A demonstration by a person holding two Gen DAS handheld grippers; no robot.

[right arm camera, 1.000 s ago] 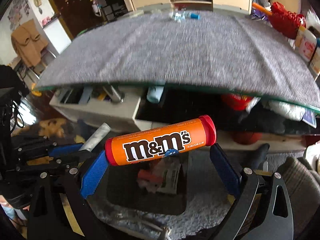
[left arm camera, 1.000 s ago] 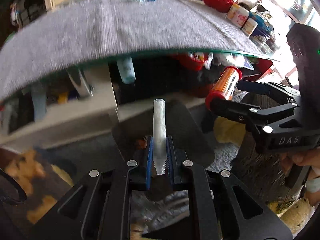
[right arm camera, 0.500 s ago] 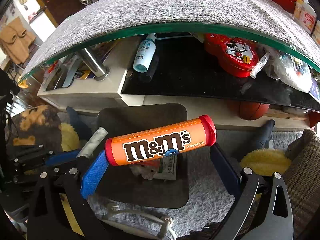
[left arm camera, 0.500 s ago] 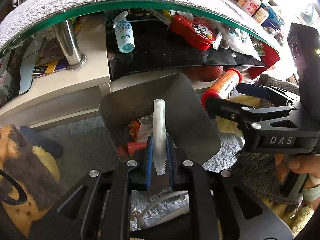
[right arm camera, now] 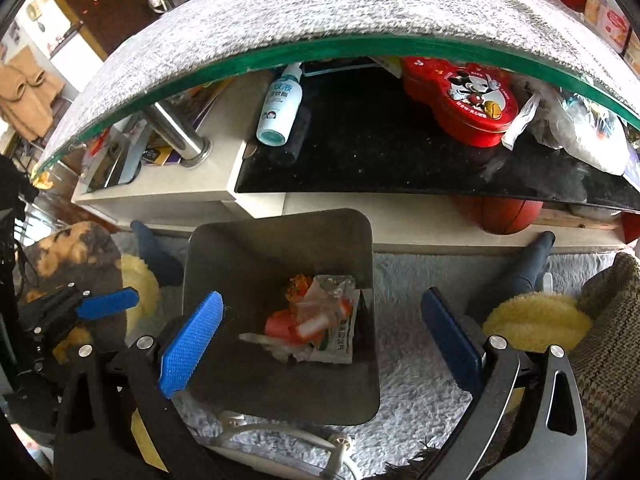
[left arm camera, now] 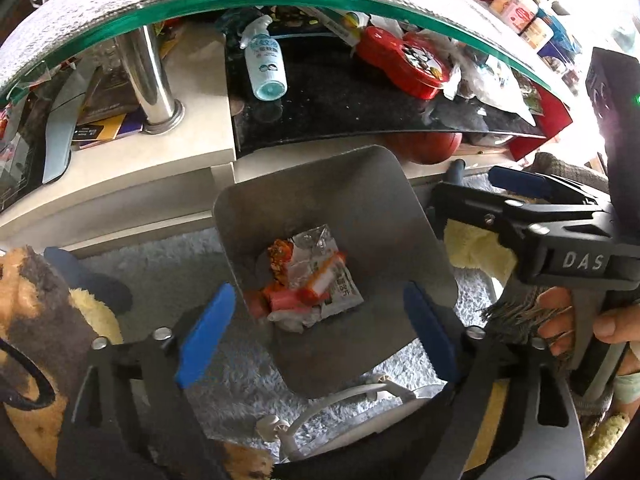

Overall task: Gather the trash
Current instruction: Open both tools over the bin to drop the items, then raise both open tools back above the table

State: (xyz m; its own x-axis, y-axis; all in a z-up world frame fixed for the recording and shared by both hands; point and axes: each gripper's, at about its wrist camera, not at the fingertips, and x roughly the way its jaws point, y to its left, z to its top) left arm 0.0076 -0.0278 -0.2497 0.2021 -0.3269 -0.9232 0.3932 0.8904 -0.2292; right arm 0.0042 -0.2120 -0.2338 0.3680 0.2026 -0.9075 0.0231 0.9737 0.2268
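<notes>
A grey metal bin [left arm camera: 372, 200] [right arm camera: 280, 240] stands on the pale rug below both grippers. In it lie wrappers, an orange M&M's tube [left arm camera: 324, 276] [right arm camera: 316, 322] and a whitish plastic tube [right arm camera: 256, 338]. My left gripper [left arm camera: 318, 290] hangs over the bin, its jaws opening, with nothing between the blue pads [left arm camera: 204, 332]. My right gripper [right arm camera: 322, 296] is open above the bin as well, empty. In the left wrist view the right gripper [left arm camera: 480, 196] sits at the bin's right side, held by a hand [left arm camera: 600, 320].
A glass table edge [right arm camera: 320, 46] with a grey cover overhangs a low shelf holding a spray bottle [right arm camera: 280, 108], a red tin [right arm camera: 460, 100] and bags. A basketball [right arm camera: 504, 212] lies under it. A white cable [right arm camera: 280, 432] and yellow slippers [right arm camera: 536, 320] lie on the rug.
Both grippers sank toward the bin and opened. The whitish tube left the left gripper and the M&M's tube left the right one; both now lie in the bin.
</notes>
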